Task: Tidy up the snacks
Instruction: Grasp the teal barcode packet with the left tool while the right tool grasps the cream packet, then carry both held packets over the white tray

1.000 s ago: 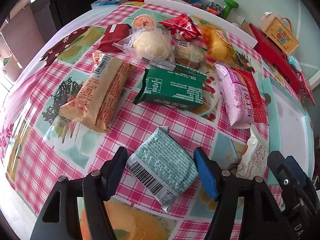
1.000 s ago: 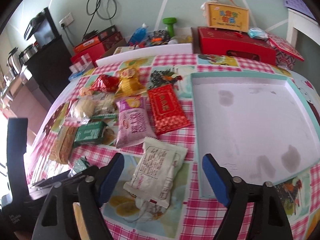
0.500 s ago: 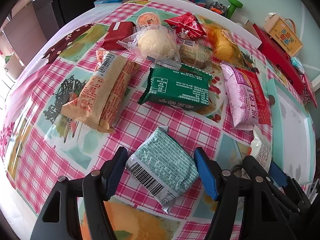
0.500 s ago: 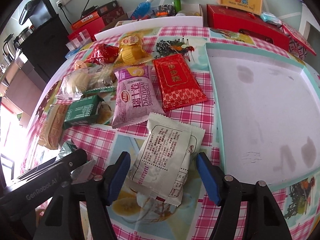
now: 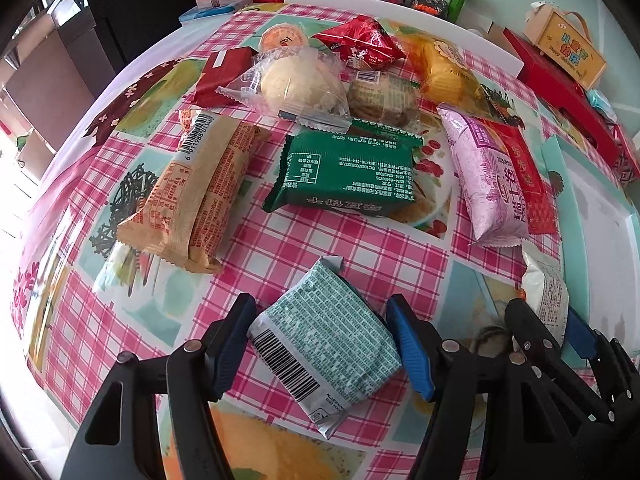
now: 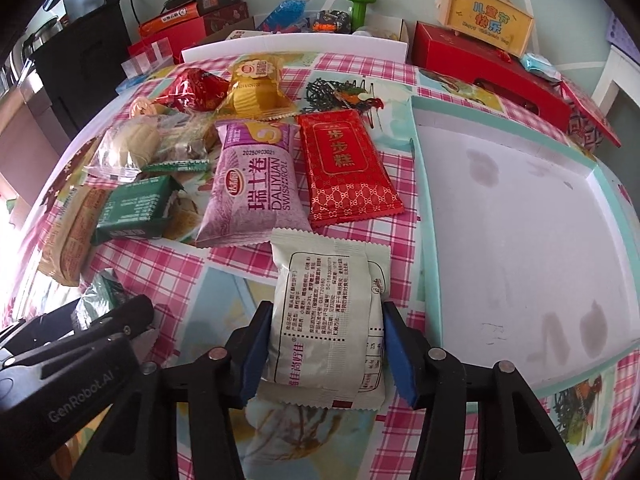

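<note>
My left gripper (image 5: 320, 334) has its jaws around a teal snack packet (image 5: 326, 346) lying on the checked tablecloth, both pads touching its sides. My right gripper (image 6: 324, 350) has closed its blue pads on a cream-white snack packet (image 6: 326, 312), which also shows in the left wrist view (image 5: 546, 292). The white tray with a teal rim (image 6: 422, 208) lies just right of that packet. A purple Swiss-roll pack (image 6: 256, 184), a red pack (image 6: 344, 168) and a green pack (image 5: 348, 174) lie beyond.
More snacks lie further back: a tan biscuit pack (image 5: 192, 196), a bun in clear wrap (image 5: 296, 84), a yellow bag (image 6: 254, 92), a red bag (image 5: 360, 42). Red boxes (image 6: 488, 72) and a yellow gift box (image 6: 484, 26) stand behind the tray.
My right gripper has moved forward over the cream-white packet and closed its jaws onto it. My left gripper has stayed around the teal packet, its jaws a little narrower.
</note>
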`<action>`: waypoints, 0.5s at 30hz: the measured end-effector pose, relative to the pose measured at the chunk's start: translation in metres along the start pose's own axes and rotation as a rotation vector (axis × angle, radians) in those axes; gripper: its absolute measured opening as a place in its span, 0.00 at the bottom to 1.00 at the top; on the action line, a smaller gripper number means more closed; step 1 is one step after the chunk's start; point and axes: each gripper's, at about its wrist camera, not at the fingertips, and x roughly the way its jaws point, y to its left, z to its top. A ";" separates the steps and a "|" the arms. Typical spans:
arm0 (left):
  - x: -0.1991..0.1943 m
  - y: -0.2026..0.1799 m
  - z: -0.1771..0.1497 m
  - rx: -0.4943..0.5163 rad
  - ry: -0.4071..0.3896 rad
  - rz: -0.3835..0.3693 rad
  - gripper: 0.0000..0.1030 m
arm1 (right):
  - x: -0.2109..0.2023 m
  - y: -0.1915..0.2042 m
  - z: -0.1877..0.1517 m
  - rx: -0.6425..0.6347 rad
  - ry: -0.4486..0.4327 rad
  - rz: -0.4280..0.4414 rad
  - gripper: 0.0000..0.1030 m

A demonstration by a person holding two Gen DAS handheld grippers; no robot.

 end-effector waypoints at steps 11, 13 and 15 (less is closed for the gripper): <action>-0.021 -0.002 -0.012 0.015 -0.047 -0.044 0.64 | -0.029 -0.016 0.005 0.055 -0.062 0.045 0.54; -0.028 -0.004 -0.013 0.022 -0.062 -0.056 0.64 | -0.037 -0.021 0.007 0.069 -0.082 0.055 0.54; -0.038 -0.010 -0.013 0.040 -0.094 -0.071 0.64 | -0.044 -0.027 0.010 0.082 -0.107 0.064 0.54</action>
